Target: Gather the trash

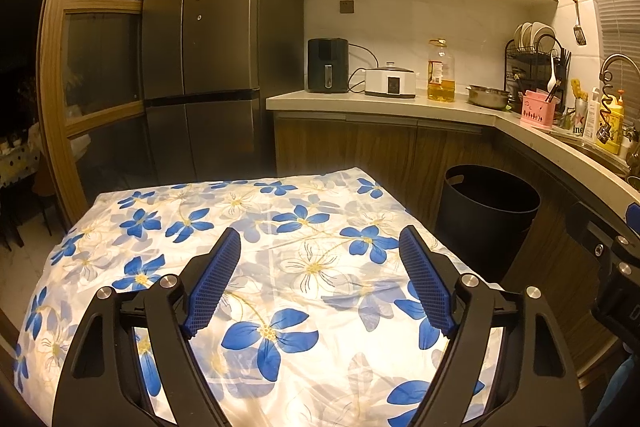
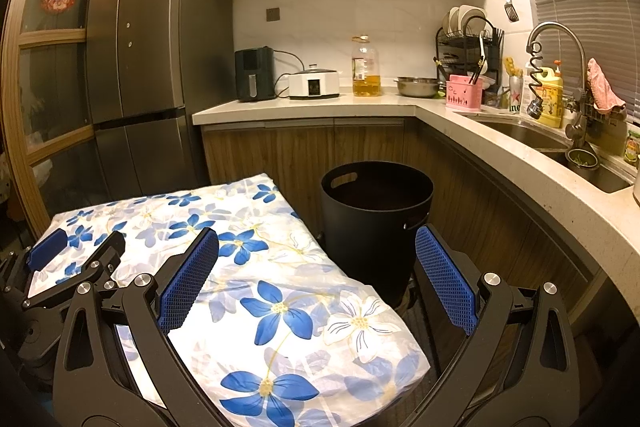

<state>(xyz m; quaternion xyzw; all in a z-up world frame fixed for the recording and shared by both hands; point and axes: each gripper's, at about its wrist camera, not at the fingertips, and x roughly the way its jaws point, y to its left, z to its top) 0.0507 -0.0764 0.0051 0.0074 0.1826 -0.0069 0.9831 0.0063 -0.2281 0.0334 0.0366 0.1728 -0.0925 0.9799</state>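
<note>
A black round bin [image 2: 376, 223] with handle cut-outs stands on the floor to the right of a small table covered with a white cloth with blue flowers [image 2: 248, 267]. It also shows in the left wrist view [image 1: 486, 211]. I see no trash on the cloth [image 1: 248, 227]. My left gripper [image 1: 320, 279] is open and empty above the cloth. My right gripper [image 2: 316, 279] is open and empty above the table's right edge, with the bin just ahead. The left gripper [image 2: 76, 251] shows at the left edge of the right wrist view.
A grey fridge [image 1: 208, 39] stands behind the table. An L-shaped counter [image 2: 400, 103] holds an air fryer [image 2: 254, 73], a white cooker [image 2: 314, 83], an oil bottle [image 2: 365, 67], a steel bowl [image 2: 418, 87], a dish rack [image 2: 468, 43] and a sink [image 2: 560, 143].
</note>
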